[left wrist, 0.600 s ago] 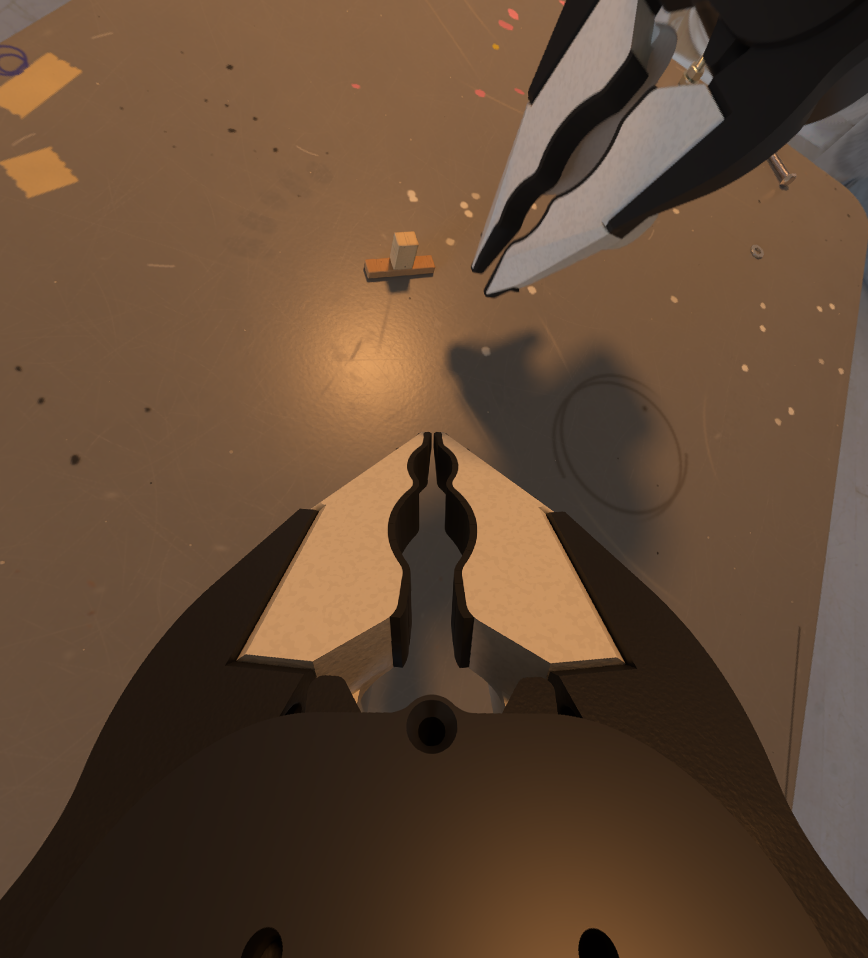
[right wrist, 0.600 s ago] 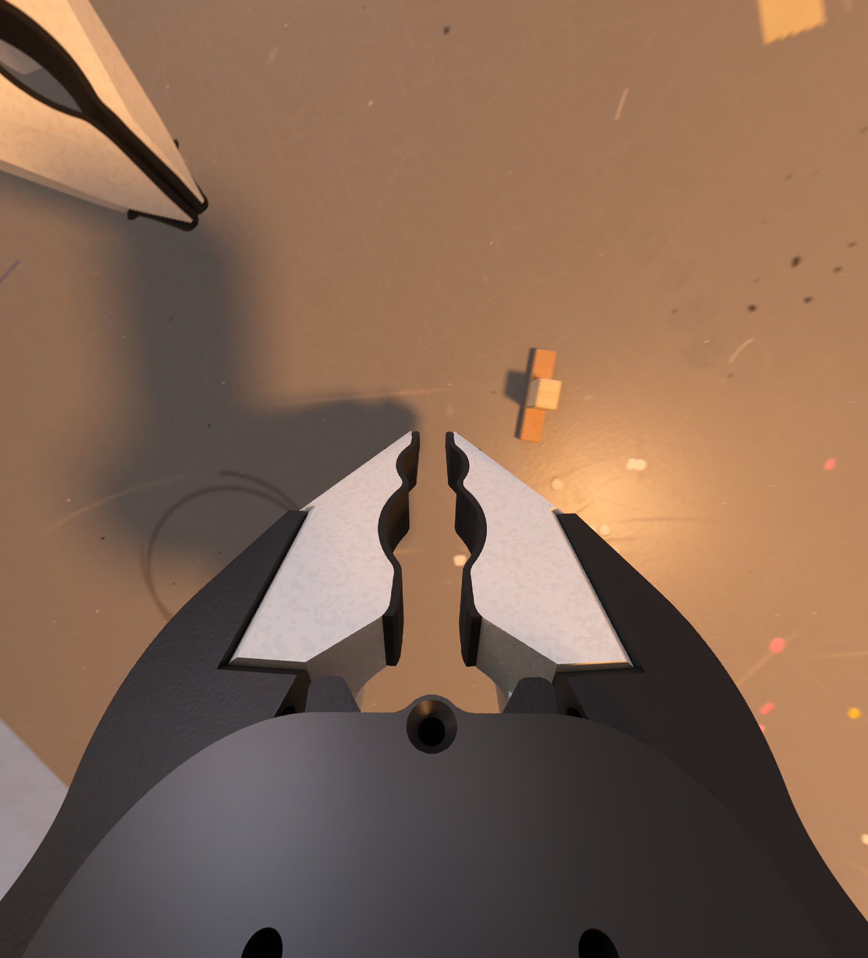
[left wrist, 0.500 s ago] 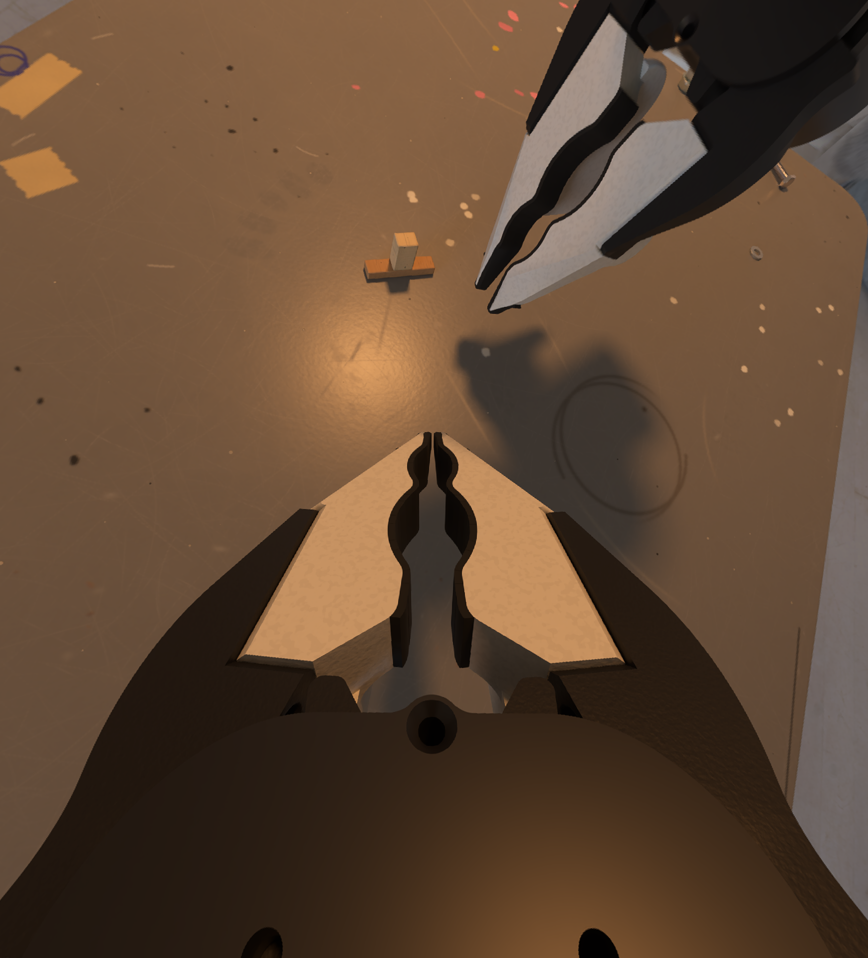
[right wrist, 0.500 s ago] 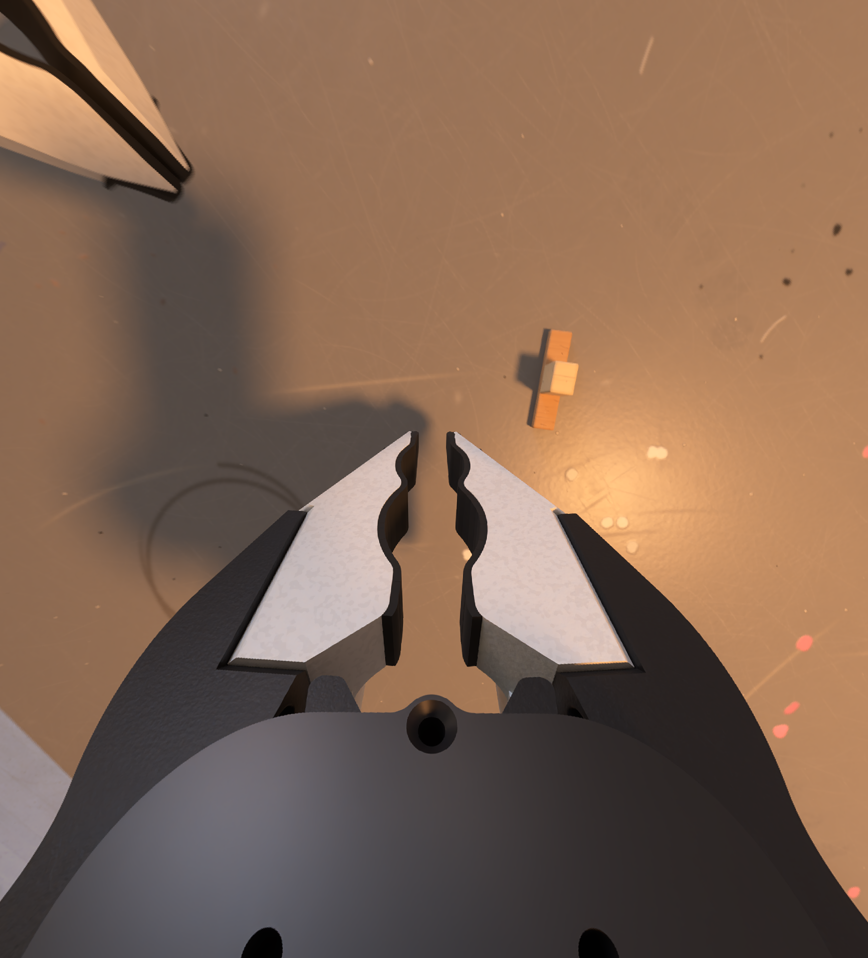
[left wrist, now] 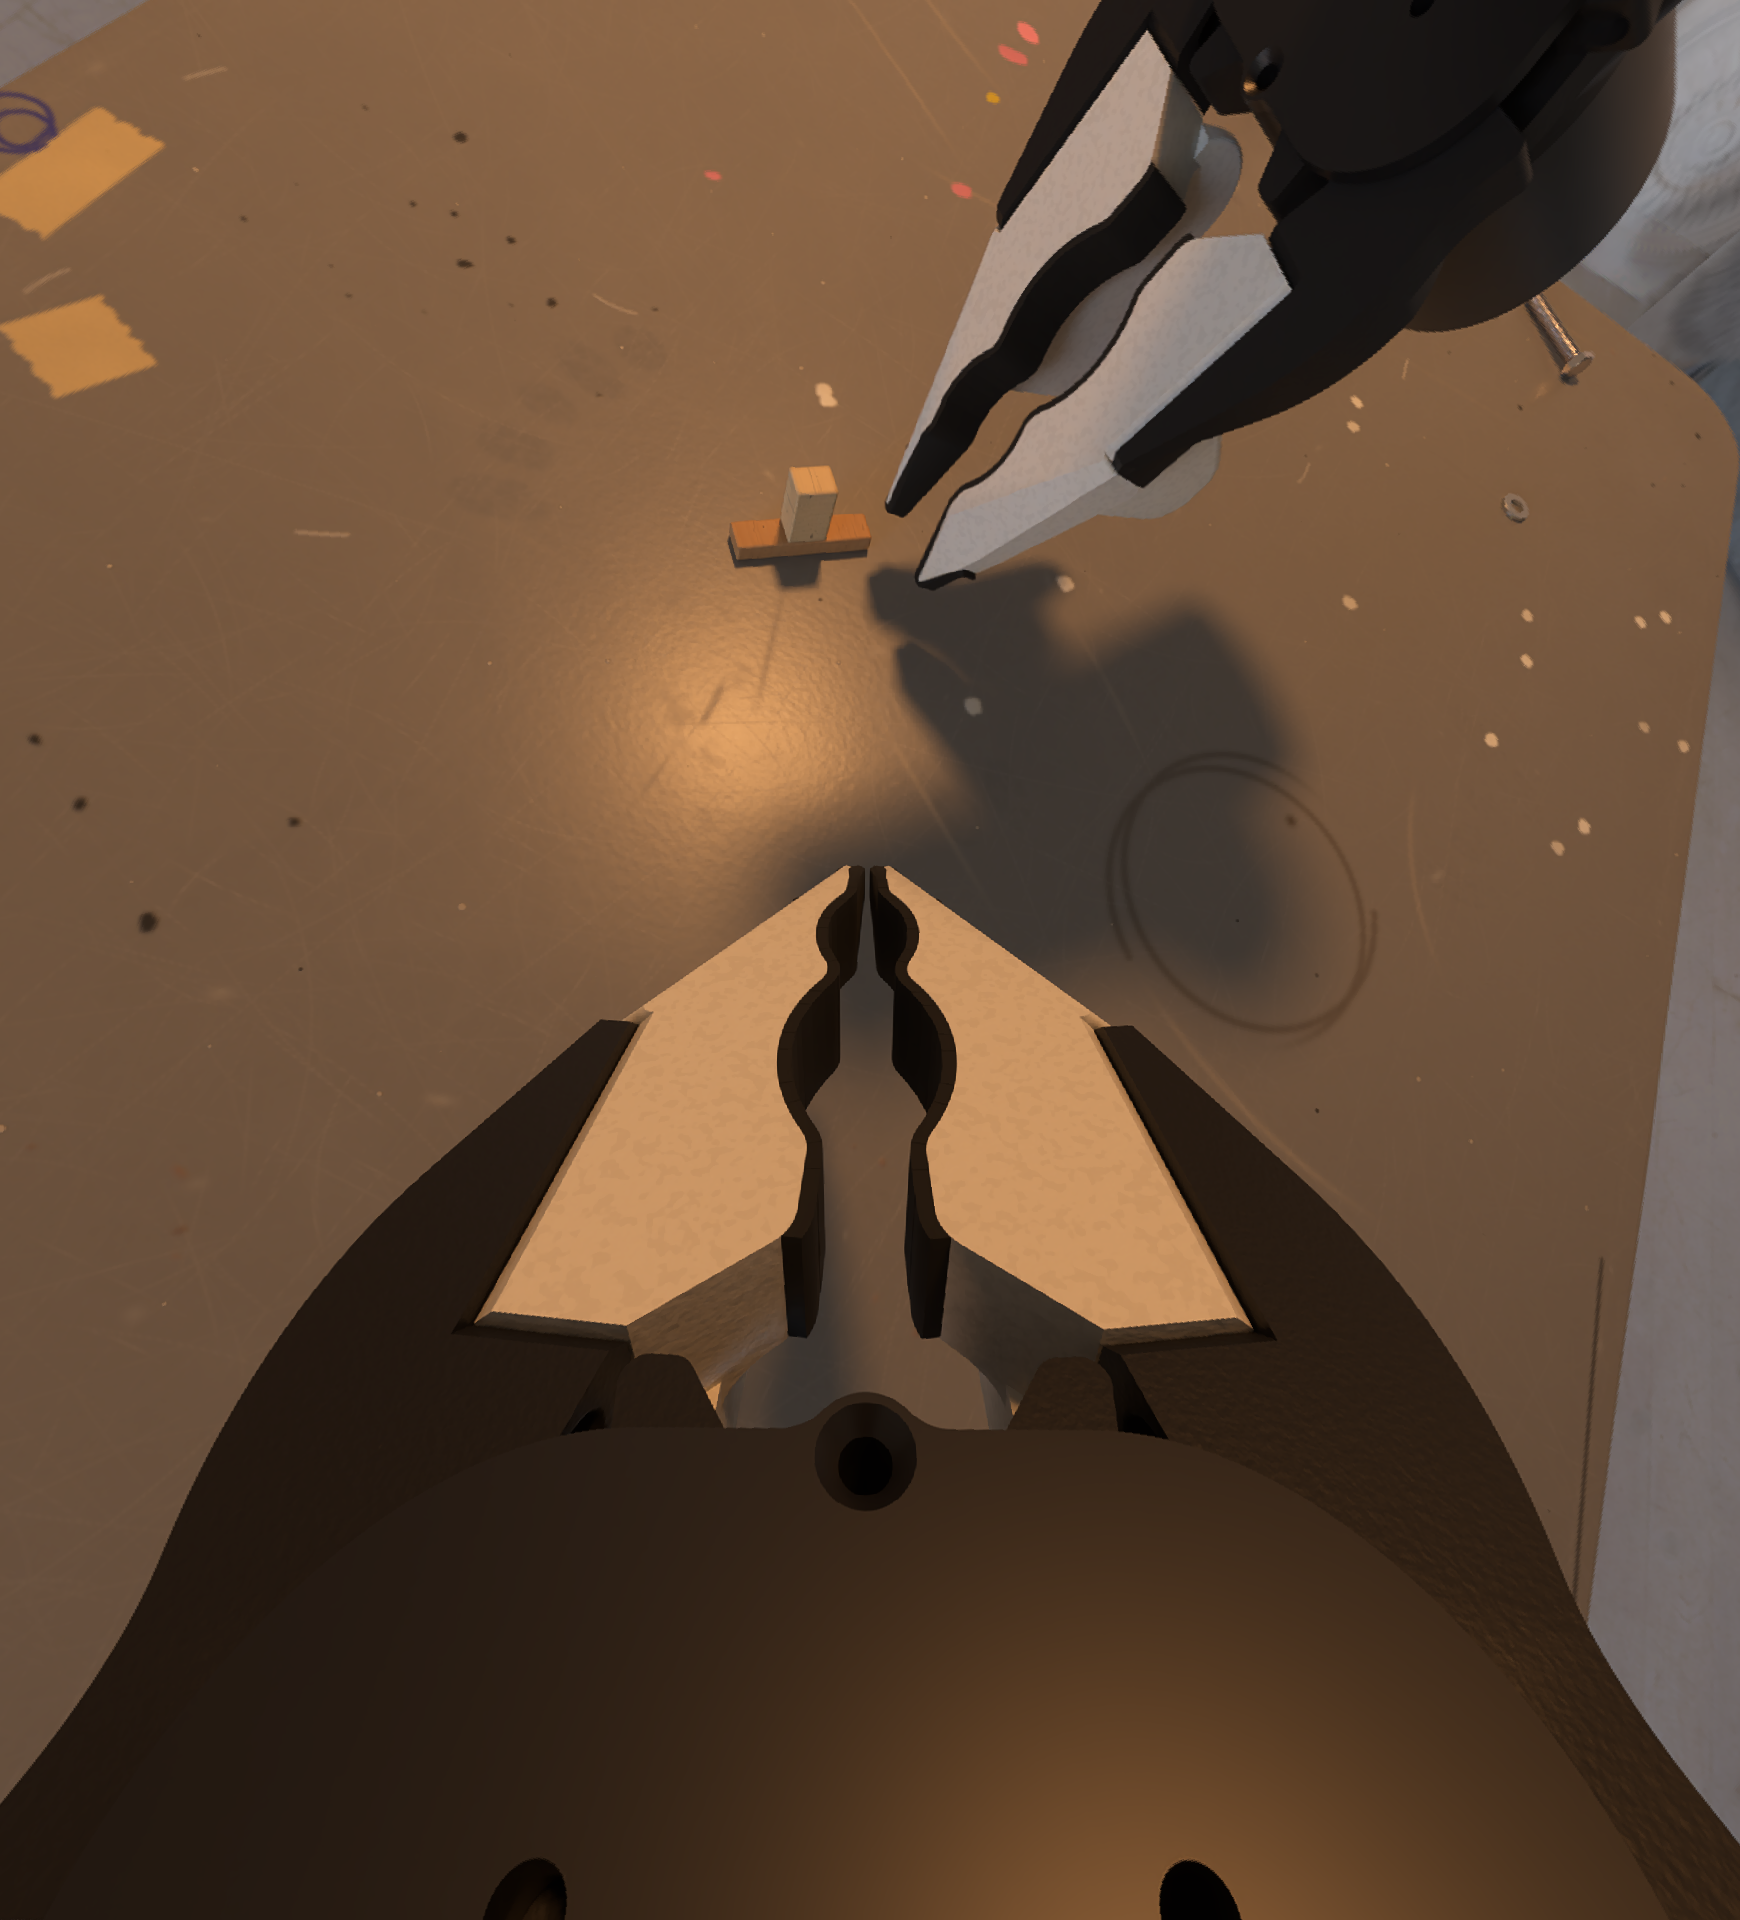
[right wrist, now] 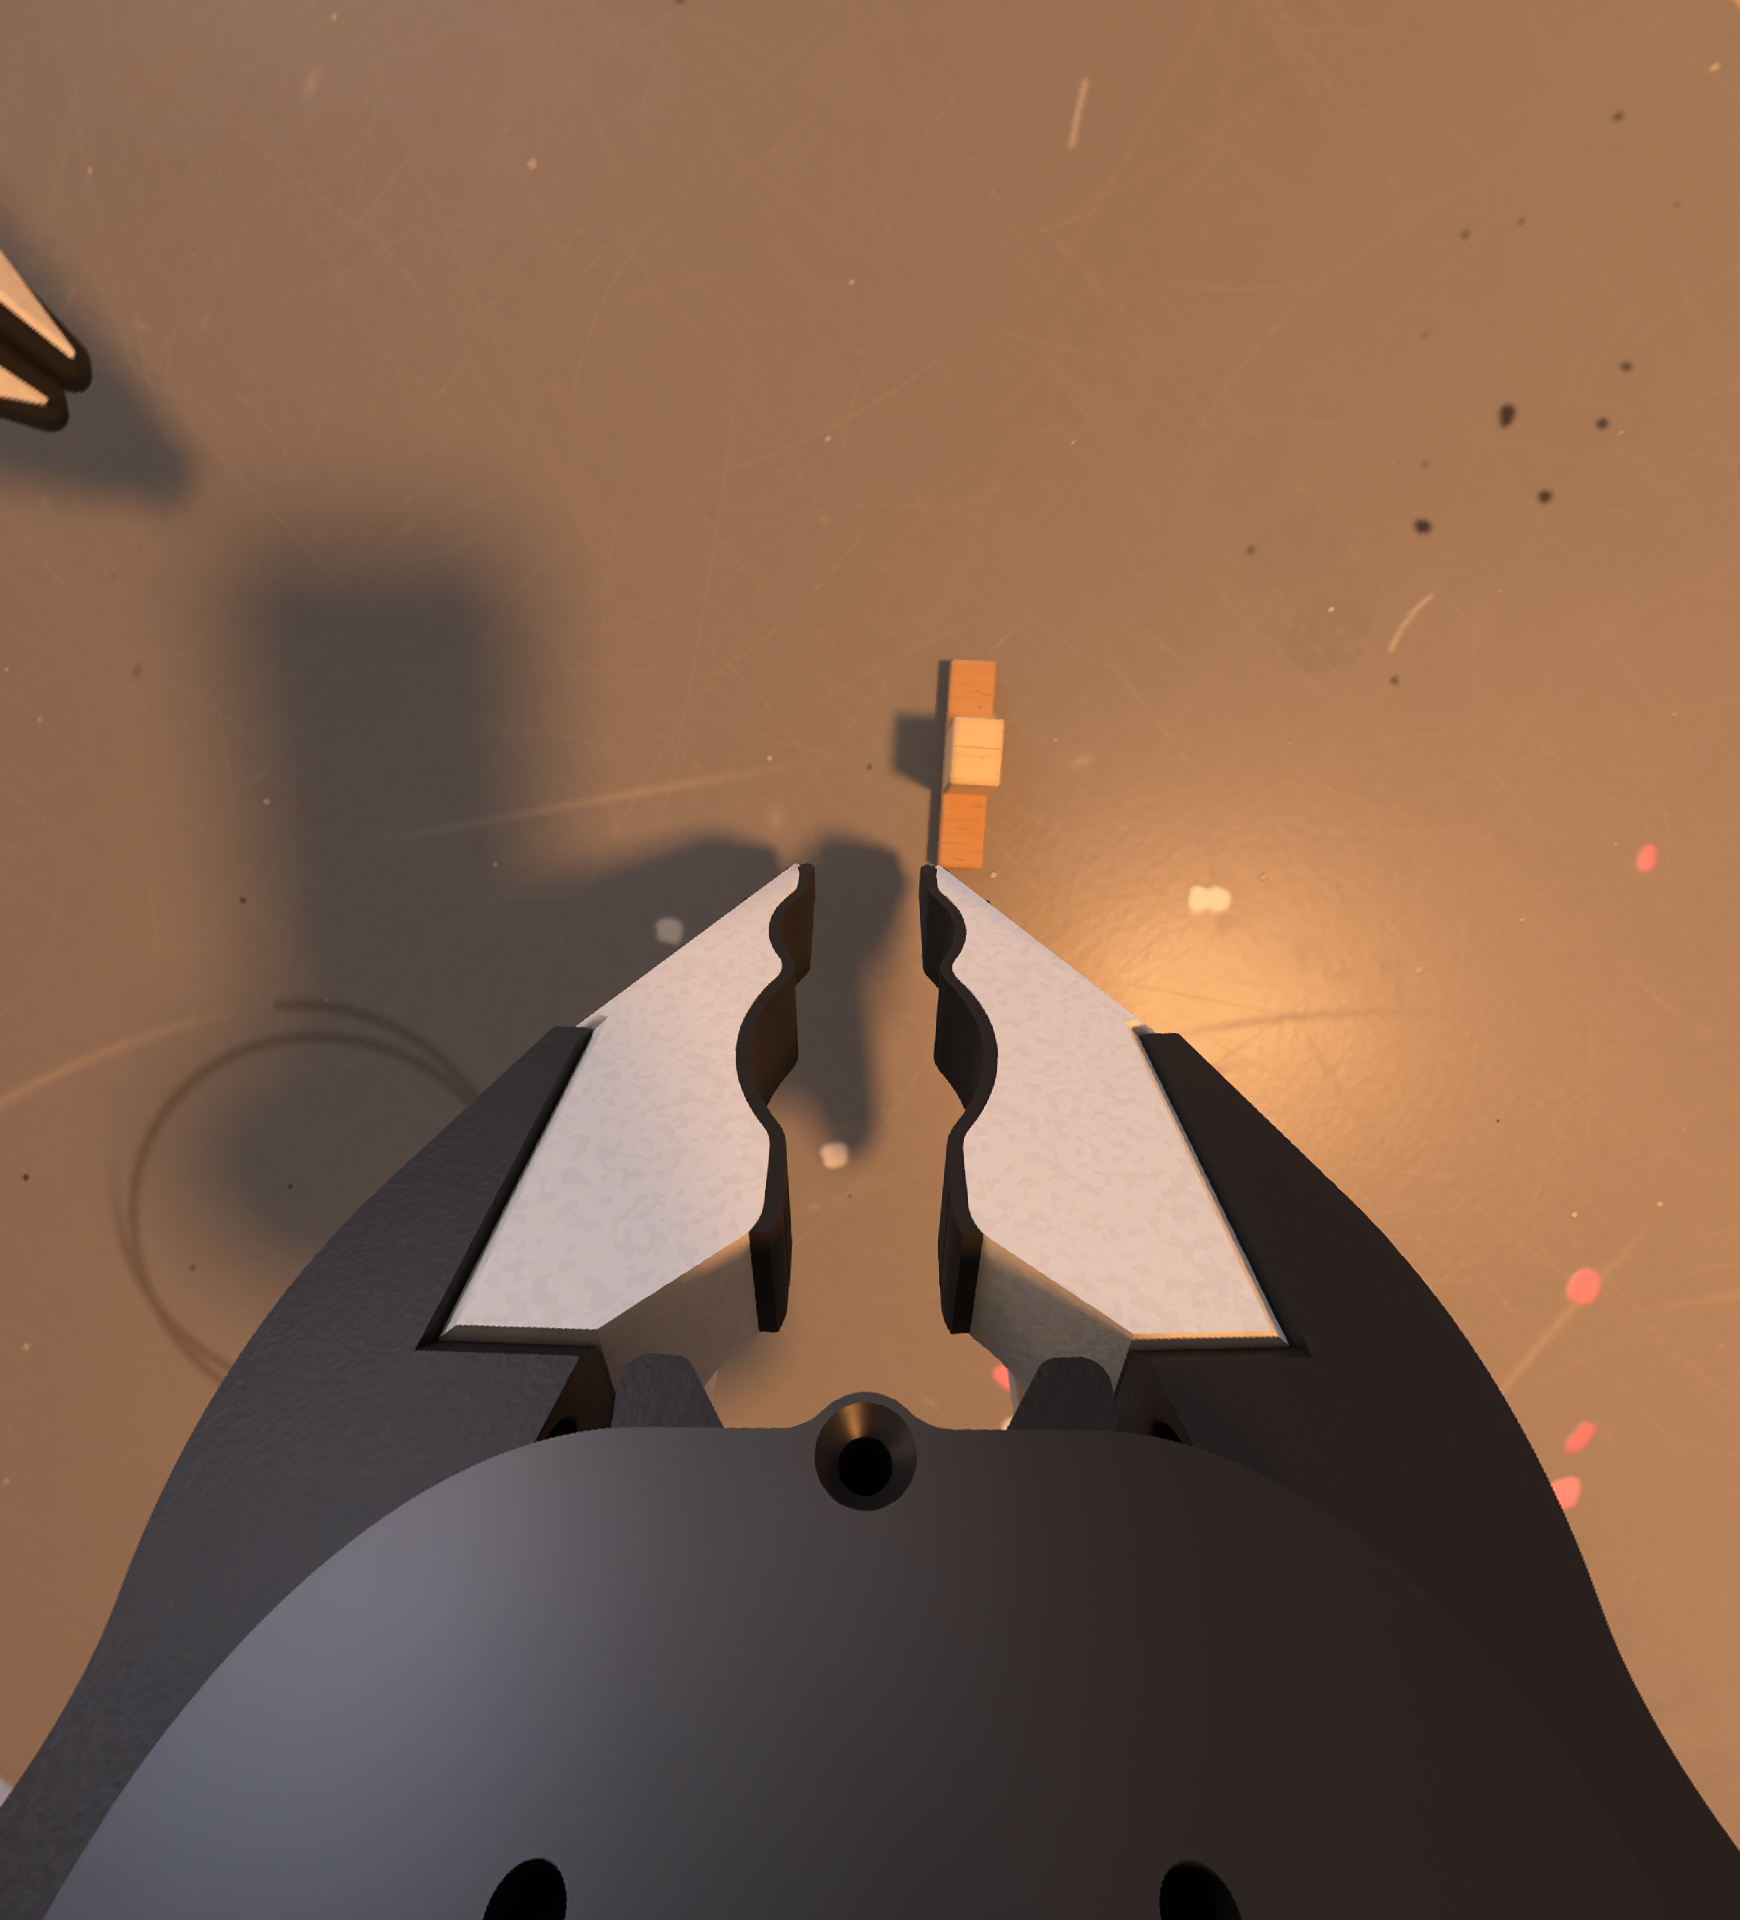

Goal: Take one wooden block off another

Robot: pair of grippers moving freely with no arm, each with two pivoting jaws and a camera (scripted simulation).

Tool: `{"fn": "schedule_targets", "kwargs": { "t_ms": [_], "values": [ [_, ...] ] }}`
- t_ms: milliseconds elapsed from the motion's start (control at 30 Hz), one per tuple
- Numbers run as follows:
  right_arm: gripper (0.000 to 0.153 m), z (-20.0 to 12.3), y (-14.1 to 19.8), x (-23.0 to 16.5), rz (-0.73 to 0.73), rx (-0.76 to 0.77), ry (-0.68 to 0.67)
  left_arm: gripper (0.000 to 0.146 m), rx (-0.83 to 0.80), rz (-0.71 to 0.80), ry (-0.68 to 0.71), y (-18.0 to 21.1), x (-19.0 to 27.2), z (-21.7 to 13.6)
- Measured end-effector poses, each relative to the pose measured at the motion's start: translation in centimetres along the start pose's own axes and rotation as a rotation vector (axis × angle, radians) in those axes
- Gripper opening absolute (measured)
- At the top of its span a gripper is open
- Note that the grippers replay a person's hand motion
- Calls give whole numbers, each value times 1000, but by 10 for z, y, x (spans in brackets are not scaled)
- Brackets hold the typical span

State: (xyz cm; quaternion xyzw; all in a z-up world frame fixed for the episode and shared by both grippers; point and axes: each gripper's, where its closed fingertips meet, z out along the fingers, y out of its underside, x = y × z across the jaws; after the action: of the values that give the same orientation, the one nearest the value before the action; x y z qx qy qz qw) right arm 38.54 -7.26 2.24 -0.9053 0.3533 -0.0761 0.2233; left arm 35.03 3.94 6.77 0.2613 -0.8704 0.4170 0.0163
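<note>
A small pale wooden block point(left wrist: 809, 502) stands upright on a flat orange wooden block point(left wrist: 754, 538) on the brown table. In the right wrist view the pale block point(right wrist: 976, 750) sits across the middle of the orange one point(right wrist: 966, 828). My right gripper point(right wrist: 866, 883) is open and empty, its tips just short of the stack; in the left wrist view it point(left wrist: 916, 542) hangs just right of the blocks. My left gripper point(left wrist: 867, 876) is shut and empty, well back from the stack.
Two tan tape patches point(left wrist: 66, 171) lie at the table's far left. A screw point(left wrist: 1560, 348) and a washer point(left wrist: 1515, 507) lie near the far right corner. The table's right edge point(left wrist: 1666, 935) meets a pale floor. A drawn ring point(left wrist: 1240, 894) marks the table.
My right gripper has come down and closer to the blocks and its jaws have opened wider. My left gripper has stayed still and shut. The blocks have not moved.
</note>
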Motion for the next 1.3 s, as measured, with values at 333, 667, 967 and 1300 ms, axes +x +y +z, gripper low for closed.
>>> {"fn": "schedule_targets", "kwargs": {
  "t_ms": [333,667,967,1300],
  "values": [
    [10,6,-11,14,90,124,-26,1,5,-2,8,0,0,0],
    [11,15,-14,20,49,118,28,1,10,-8,19,-1,0,1],
    [9,19,-21,19,47,130,-11,1,13,-8,21,-1,1,1],
    [9,8,-8,0,115,148,-152,1,13,-7,18,-1,1,1]
  ]
}}
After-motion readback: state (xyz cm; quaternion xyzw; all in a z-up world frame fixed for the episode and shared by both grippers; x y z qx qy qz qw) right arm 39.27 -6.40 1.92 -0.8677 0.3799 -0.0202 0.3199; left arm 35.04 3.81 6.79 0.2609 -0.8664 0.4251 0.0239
